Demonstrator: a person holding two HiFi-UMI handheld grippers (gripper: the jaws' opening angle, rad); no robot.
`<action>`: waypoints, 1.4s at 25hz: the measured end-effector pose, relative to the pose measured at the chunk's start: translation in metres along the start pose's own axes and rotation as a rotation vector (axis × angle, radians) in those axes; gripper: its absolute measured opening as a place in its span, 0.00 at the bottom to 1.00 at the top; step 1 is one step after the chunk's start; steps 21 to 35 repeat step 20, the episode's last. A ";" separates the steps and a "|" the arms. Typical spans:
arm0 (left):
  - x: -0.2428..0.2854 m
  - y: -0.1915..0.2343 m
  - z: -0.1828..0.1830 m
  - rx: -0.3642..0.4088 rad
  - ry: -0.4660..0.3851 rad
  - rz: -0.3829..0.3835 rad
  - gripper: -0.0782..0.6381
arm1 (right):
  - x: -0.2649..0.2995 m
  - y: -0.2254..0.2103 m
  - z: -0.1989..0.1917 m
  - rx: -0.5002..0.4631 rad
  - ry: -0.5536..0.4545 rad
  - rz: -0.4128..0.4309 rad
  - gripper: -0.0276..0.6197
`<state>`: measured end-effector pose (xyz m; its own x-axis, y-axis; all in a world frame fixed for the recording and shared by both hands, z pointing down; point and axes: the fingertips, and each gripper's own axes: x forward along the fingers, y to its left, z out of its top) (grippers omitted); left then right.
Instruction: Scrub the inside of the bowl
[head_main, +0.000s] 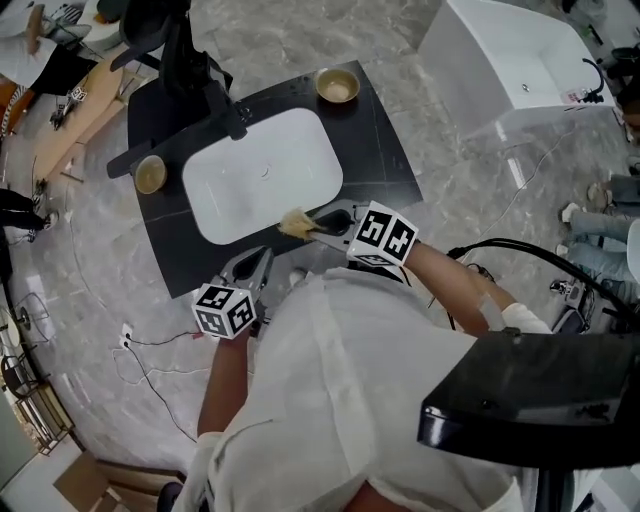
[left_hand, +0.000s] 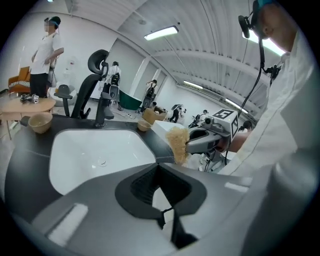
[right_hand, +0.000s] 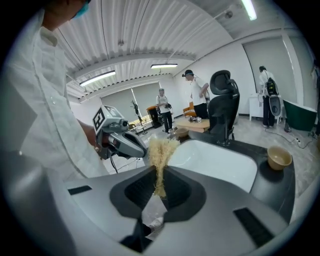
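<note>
Two tan bowls stand on the black counter (head_main: 380, 150): one (head_main: 338, 85) behind the white sink (head_main: 262, 172), one (head_main: 150, 174) to its left. My right gripper (head_main: 312, 228) is shut on a tan fibrous scrubber (head_main: 296, 224) over the sink's near rim; in the right gripper view the scrubber (right_hand: 160, 152) sticks up from the jaws. My left gripper (head_main: 265, 258) is shut and holds nothing, low at the counter's near edge, apart from both bowls. In the left gripper view, the left bowl (left_hand: 40, 121) sits far left and the scrubber (left_hand: 176, 144) hangs ahead.
A black faucet (head_main: 195, 75) rises at the sink's back left. An office chair (left_hand: 92, 80) and a wooden table (head_main: 70, 120) stand beyond the counter, with people around. A white tub (head_main: 520, 60) is at upper right. Cables lie on the floor.
</note>
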<state>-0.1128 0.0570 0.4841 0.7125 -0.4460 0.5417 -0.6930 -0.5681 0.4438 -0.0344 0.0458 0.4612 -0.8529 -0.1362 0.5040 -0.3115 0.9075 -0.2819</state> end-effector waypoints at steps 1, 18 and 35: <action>-0.009 0.004 -0.006 -0.003 -0.001 -0.001 0.12 | 0.008 0.008 0.004 -0.008 0.000 -0.005 0.10; -0.092 0.038 -0.050 0.005 -0.064 -0.017 0.12 | 0.076 0.094 0.012 -0.046 0.030 -0.058 0.10; -0.094 0.040 -0.054 0.001 -0.061 -0.021 0.12 | 0.078 0.097 0.012 -0.046 0.032 -0.065 0.10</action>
